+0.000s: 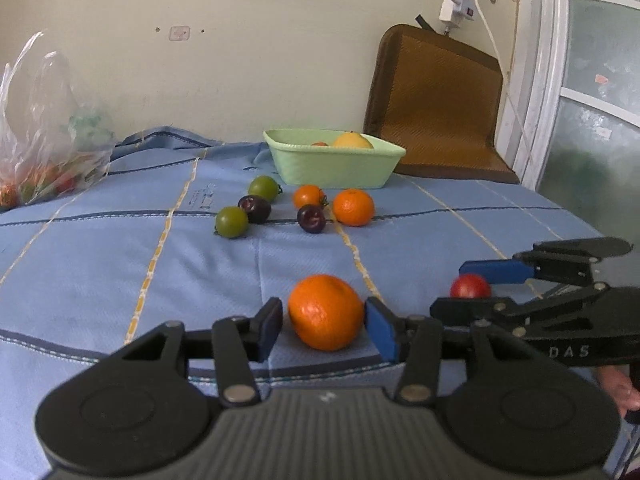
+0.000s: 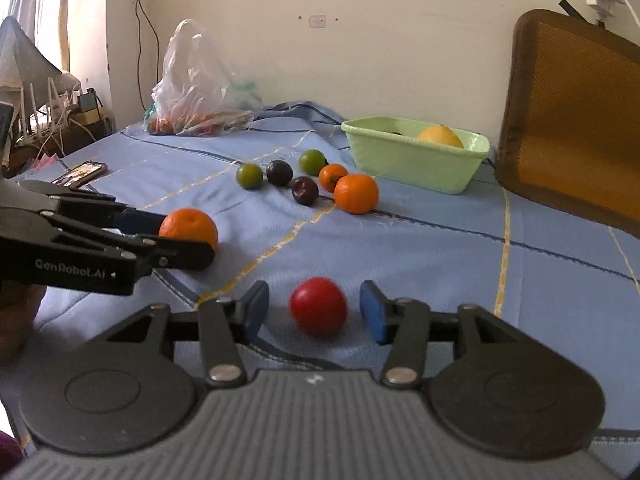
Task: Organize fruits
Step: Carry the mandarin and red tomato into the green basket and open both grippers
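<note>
My left gripper [image 1: 325,326] is open around a large orange [image 1: 325,312] on the blue cloth; its pads stand just beside the fruit. My right gripper [image 2: 315,312] is open around a red tomato [image 2: 318,306], with gaps on both sides. A light green basket [image 1: 332,168] at the back holds a yellow fruit [image 1: 352,141] and a small red one. In front of it lie two green tomatoes [image 1: 231,222], two dark plums [image 1: 311,218], a small orange tomato [image 1: 308,197] and an orange [image 1: 353,207]. The basket also shows in the right wrist view [image 2: 412,164].
A clear plastic bag [image 2: 196,92] with produce sits at the back left of the bed. A phone [image 2: 80,173] lies on the left. A brown cushion [image 2: 576,116] leans on the wall right of the basket. Cables and a power strip [image 1: 456,4] hang above.
</note>
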